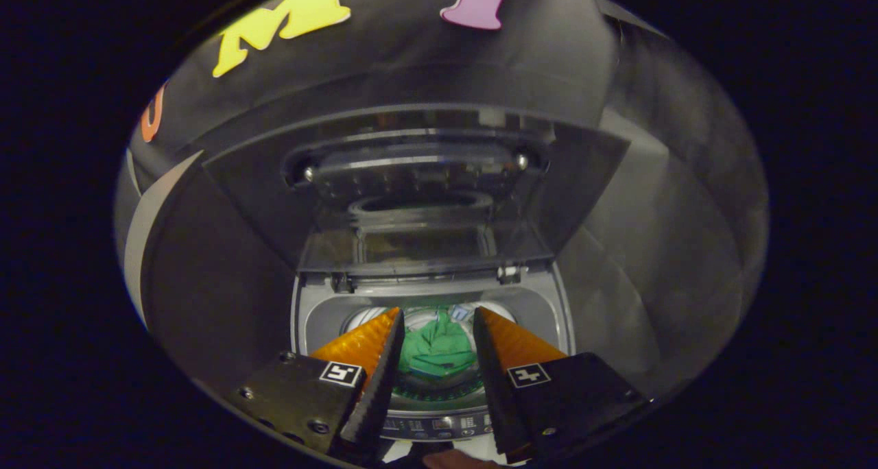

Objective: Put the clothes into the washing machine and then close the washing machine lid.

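A grey top-loading washing machine (pixel 312 325) stands below me with its tinted lid (pixel 425 201) raised upright at the back. Inside the drum lies a green garment (pixel 437 351), crumpled at the bottom. My gripper (pixel 437 318) hovers above the opening. Its two orange fingers (pixel 363 342) are spread apart with nothing between them, and the green garment shows through the gap, well below the tips.
The machine's control panel (pixel 439 424) runs along its near edge under the fingers. Dark cloth walls close in behind and on both sides of the machine. A fingertip of the person's hand (pixel 456 461) shows at the very bottom.
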